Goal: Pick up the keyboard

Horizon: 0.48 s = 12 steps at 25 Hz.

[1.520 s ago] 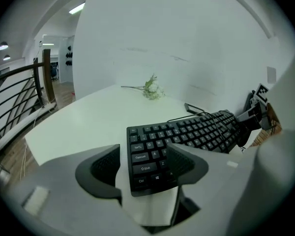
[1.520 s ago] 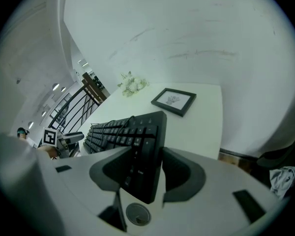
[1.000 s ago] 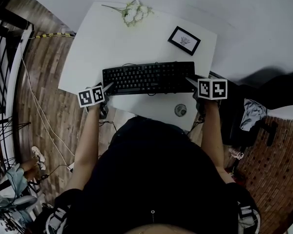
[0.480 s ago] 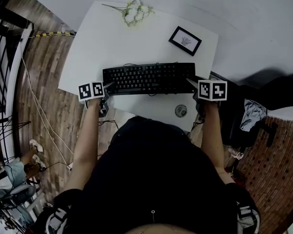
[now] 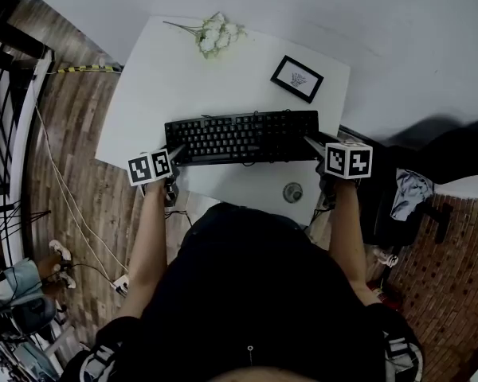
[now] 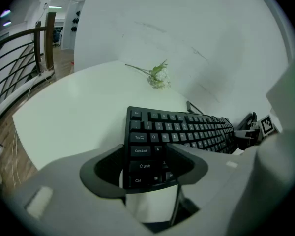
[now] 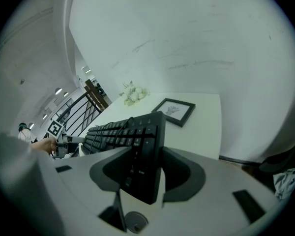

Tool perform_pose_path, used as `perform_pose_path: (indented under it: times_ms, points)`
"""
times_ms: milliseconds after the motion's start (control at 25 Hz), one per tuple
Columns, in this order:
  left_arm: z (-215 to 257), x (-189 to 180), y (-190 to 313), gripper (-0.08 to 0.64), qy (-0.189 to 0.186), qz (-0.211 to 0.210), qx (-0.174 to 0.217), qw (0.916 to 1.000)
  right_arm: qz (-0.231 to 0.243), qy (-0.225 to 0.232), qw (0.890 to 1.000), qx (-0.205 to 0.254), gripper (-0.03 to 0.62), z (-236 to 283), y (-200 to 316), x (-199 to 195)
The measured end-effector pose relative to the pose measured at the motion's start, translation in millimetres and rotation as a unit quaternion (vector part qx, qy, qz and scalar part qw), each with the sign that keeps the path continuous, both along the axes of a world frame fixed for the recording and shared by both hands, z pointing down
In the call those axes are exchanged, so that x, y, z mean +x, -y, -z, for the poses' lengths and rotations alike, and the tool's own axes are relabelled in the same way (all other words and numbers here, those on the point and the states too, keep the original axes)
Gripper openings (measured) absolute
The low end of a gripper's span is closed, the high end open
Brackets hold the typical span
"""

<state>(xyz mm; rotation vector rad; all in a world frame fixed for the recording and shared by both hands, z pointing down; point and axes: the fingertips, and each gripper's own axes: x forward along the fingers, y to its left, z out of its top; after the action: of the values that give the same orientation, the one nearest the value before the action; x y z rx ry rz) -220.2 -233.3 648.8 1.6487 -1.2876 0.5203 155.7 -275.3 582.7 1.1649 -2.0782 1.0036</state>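
Nearest, left gripper (image 5: 175,151): fingers just closing, clamped on the left end of the keyboard (image 5: 243,136).
Right gripper (image 5: 312,143): fingers gripping its right end.
Keyboard: mid-frame, across the white counter (image 5: 155,78).
Beyond: picture frame (image 5: 297,79), flowers (image 5: 219,34), upper frame.

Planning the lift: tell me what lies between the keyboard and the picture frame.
Only bare white table lies between keyboard and picture frame, as the head view shows.
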Motion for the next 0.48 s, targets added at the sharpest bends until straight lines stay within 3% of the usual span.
perform_pose_path:
  times_ms: [240, 480]
  points:
    - [63, -8, 26, 0.275, 0.034, -0.002, 0.093, 0.9951, 0.01, 0.019, 0.997, 0.069, 0.196, 45, 16, -7]
    - [132, -9, 45, 0.273, 0.057, 0.002, 0.19, 0.9802, 0.004, 0.029, 0.988, 0.151, 0.196, 104, 27, -4]
